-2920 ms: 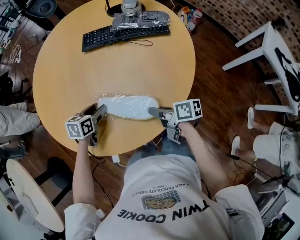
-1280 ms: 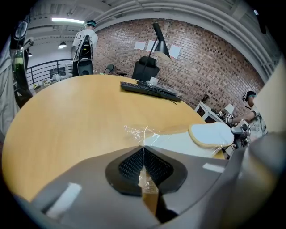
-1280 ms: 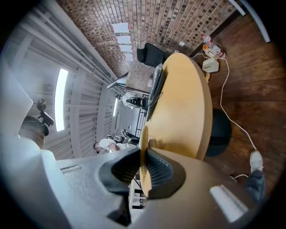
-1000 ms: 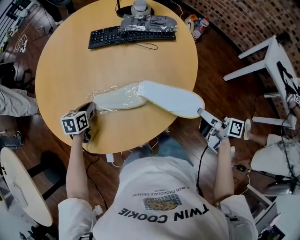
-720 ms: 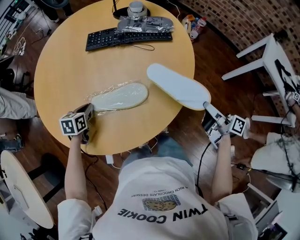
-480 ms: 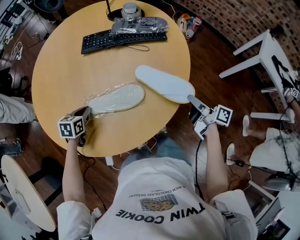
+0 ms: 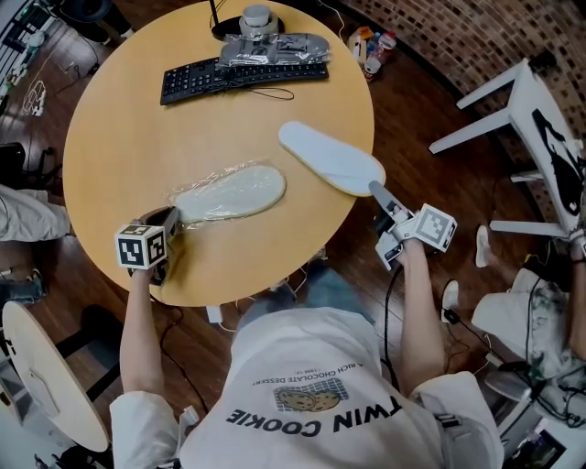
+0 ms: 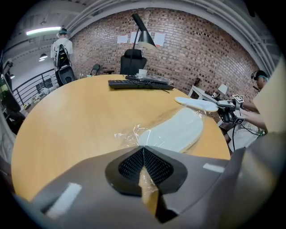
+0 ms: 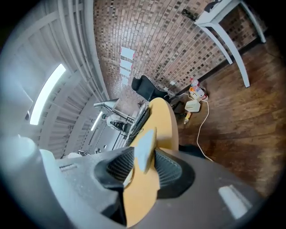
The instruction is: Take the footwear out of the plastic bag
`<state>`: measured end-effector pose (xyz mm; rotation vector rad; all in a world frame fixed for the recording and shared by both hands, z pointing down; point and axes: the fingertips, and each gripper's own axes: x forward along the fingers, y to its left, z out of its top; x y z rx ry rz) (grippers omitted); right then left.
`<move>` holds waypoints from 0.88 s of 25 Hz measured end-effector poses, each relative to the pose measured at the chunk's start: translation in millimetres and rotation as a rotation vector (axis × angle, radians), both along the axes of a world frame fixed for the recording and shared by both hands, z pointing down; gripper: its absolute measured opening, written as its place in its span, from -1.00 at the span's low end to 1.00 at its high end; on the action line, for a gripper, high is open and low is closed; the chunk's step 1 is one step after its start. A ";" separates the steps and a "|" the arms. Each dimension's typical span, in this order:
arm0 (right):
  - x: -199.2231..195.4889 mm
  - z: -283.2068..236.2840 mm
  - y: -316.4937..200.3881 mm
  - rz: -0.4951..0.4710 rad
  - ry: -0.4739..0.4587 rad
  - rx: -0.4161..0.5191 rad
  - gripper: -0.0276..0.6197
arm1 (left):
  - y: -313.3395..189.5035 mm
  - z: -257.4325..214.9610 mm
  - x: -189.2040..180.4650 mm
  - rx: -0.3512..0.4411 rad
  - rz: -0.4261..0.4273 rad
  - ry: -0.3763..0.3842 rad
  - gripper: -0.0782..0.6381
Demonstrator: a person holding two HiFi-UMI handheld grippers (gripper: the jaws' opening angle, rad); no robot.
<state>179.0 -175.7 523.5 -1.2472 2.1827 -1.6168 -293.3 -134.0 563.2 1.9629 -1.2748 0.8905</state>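
A clear plastic bag (image 7: 212, 194) lies on the round wooden table (image 7: 137, 137) with one flat white piece of footwear (image 7: 233, 189) still inside. My left gripper (image 7: 174, 220) is shut on the bag's near end; thin film shows between its pads (image 8: 144, 154). A second white piece of footwear (image 7: 331, 158) lies out of the bag at the table's right edge, its heel past the rim. My right gripper (image 7: 374, 189) is at that heel. Its jaws have just been opening, and the footwear's edge (image 9: 145, 150) stands between the spread pads, not pressed.
A black keyboard (image 7: 243, 75) lies at the table's far side, with another bagged pair (image 7: 275, 46) and a lamp base (image 7: 256, 16) behind it. A white stool (image 7: 522, 92) stands on the wooden floor at right. Bottles (image 7: 371, 44) sit on the floor.
My right gripper pulled the white footwear out of the bag to the right, then brought it down onto the table's right edge and spread its jaws. The left gripper stayed put.
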 end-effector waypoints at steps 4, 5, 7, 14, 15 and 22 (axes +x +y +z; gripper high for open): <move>-10.1 -17.1 -3.9 -0.128 0.032 0.140 -0.38 | -0.9 0.3 0.2 0.000 0.016 -0.001 -0.76; -8.5 -13.8 -0.8 -0.130 0.041 0.122 -0.36 | -1.3 0.3 0.7 0.000 0.021 -0.002 -0.76; 3.1 4.7 10.5 -0.100 0.100 0.012 -0.33 | -2.2 0.1 1.9 0.000 0.034 -0.007 -0.76; 10.4 38.4 19.6 -0.090 0.253 -0.123 -0.06 | -6.6 -4.9 8.1 0.015 0.044 0.008 -0.76; 12.6 39.4 19.8 -0.074 0.250 -0.129 -0.06 | -6.9 -5.0 9.8 0.016 0.049 0.007 -0.76; -0.7 -0.4 24.6 -0.092 0.149 -0.032 -0.06 | -7.1 -2.9 11.4 0.009 0.074 -0.001 -0.76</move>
